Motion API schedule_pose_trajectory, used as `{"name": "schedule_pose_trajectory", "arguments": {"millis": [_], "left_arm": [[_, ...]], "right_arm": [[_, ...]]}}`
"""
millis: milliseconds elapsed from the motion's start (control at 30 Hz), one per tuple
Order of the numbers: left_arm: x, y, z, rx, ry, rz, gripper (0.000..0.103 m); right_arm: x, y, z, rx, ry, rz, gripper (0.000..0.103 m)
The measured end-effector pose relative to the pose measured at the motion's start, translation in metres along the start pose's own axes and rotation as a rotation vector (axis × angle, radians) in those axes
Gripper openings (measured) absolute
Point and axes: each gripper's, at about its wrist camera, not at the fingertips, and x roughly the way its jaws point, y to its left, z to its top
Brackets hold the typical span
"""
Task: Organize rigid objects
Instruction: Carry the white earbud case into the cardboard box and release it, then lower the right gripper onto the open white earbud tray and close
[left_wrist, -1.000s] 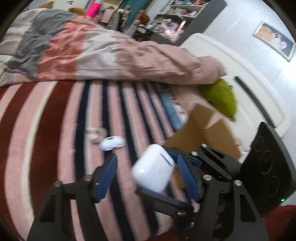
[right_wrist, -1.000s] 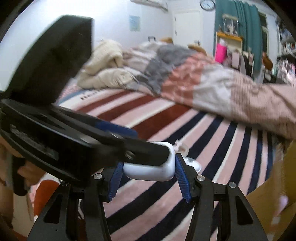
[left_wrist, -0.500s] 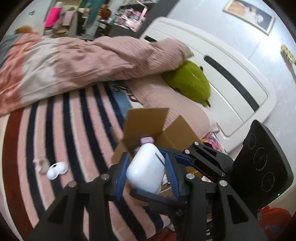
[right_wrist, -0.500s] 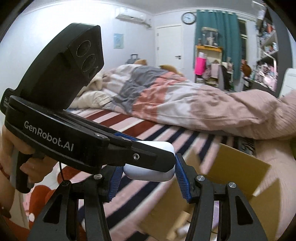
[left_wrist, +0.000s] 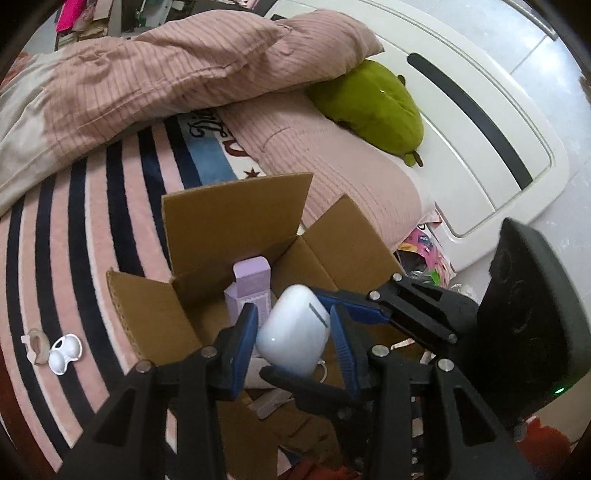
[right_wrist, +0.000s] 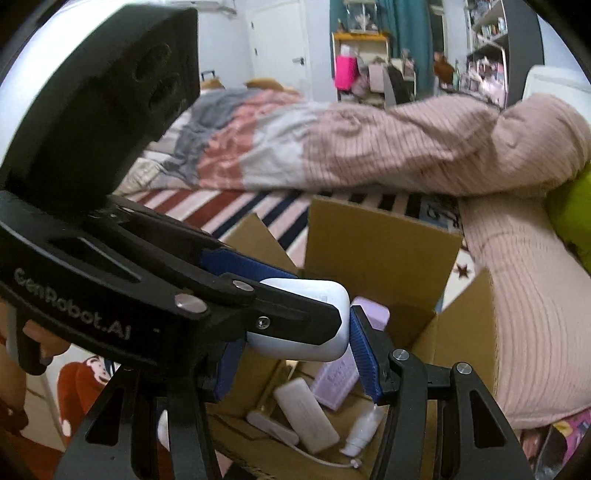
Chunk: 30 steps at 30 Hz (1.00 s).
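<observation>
A white earbud case (left_wrist: 293, 330) is held above the open cardboard box (left_wrist: 236, 218). My left gripper (left_wrist: 293, 334) and my right gripper (right_wrist: 295, 332) are both shut on the white earbud case (right_wrist: 314, 325), crossing each other at it. In the box (right_wrist: 380, 240) lie a lilac carton (right_wrist: 338, 380), a white bar (right_wrist: 306, 415), a small white bottle (right_wrist: 364, 434) and a cord. The lilac carton (left_wrist: 251, 286) stands behind the case in the left wrist view.
The box sits on a striped pink and navy rug (left_wrist: 74, 229). A white earbud insert (left_wrist: 66, 352) and a tape ring (left_wrist: 35, 341) lie on the rug at left. A pink quilt (left_wrist: 166, 74), pillow (left_wrist: 332, 166) and green plush (left_wrist: 373, 107) lie behind.
Both grippers have carried the case from over the rug to above the open box. The left gripper closed onto the case during the move.
</observation>
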Motion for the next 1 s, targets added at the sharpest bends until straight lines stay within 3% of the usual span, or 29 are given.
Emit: {"name": "schedule_pose_trajectory", "arguments": {"millis": [133, 367, 433, 600, 867, 933, 1000], "left_arm": [[-0.012, 0.004, -0.002, -0.007, -0.031, 0.011, 0.055], [-0.059, 0.013, -0.015, -0.004, -0.131, 0.095, 0.059], [-0.079, 0.019, -0.024, -0.009, -0.179, 0.147, 0.071], [-0.125, 0.047, -0.051, -0.055, -0.264, 0.246, 0.071], [-0.172, 0.109, -0.104, -0.171, -0.344, 0.404, 0.071], [-0.177, 0.127, -0.119, -0.209, -0.347, 0.429, 0.071], [-0.177, 0.145, -0.133, -0.247, -0.348, 0.441, 0.071]], "right_arm": [[0.010, -0.006, -0.005, 0.024, 0.061, -0.006, 0.050], [0.004, 0.000, 0.002, 0.016, 0.040, -0.032, 0.051], [0.003, 0.005, 0.006, 0.011, 0.031, -0.023, 0.052], [0.002, 0.030, 0.017, -0.021, 0.000, 0.022, 0.052], [0.027, 0.112, 0.042, -0.130, -0.006, 0.183, 0.053], [0.042, 0.132, 0.044, -0.139, 0.017, 0.224, 0.063], [0.060, 0.147, 0.044, -0.134, 0.044, 0.257, 0.067]]}}
